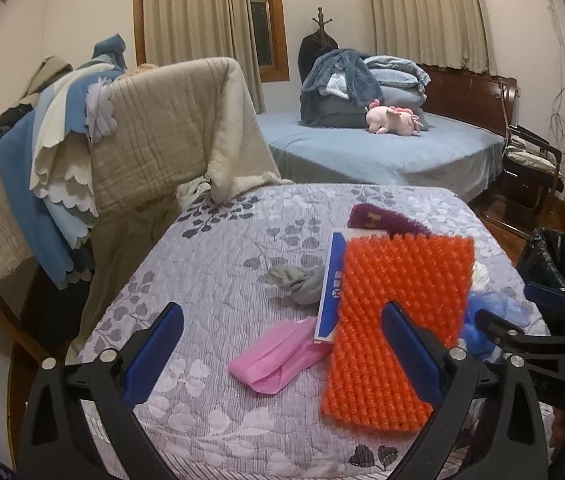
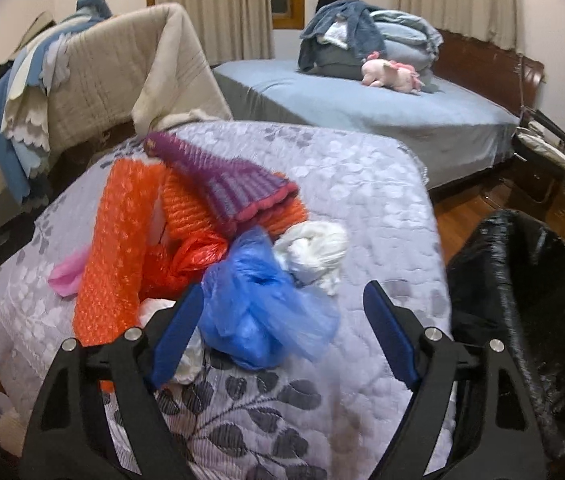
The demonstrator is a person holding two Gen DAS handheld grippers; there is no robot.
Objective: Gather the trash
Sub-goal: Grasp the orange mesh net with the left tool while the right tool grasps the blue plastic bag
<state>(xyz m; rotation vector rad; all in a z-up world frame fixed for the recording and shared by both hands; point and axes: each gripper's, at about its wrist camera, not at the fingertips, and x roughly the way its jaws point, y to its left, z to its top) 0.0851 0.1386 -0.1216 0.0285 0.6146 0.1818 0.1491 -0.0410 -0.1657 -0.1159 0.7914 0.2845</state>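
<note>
Crumpled blue plastic bag [image 2: 266, 312] lies on quilt beside white wad [image 2: 314, 256], black-lined bin [image 2: 530, 304] nearby.

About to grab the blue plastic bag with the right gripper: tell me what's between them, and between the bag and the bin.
Nothing visible blocks either path. The right gripper is open with the blue plastic bag directly ahead between its fingers. From the bag to the black-lined trash bin on the right there is only bare quilt.

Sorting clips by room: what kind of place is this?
Most likely a bedroom: a made bed with a pink plush toy, stacked blankets, and curtained windows.
</note>
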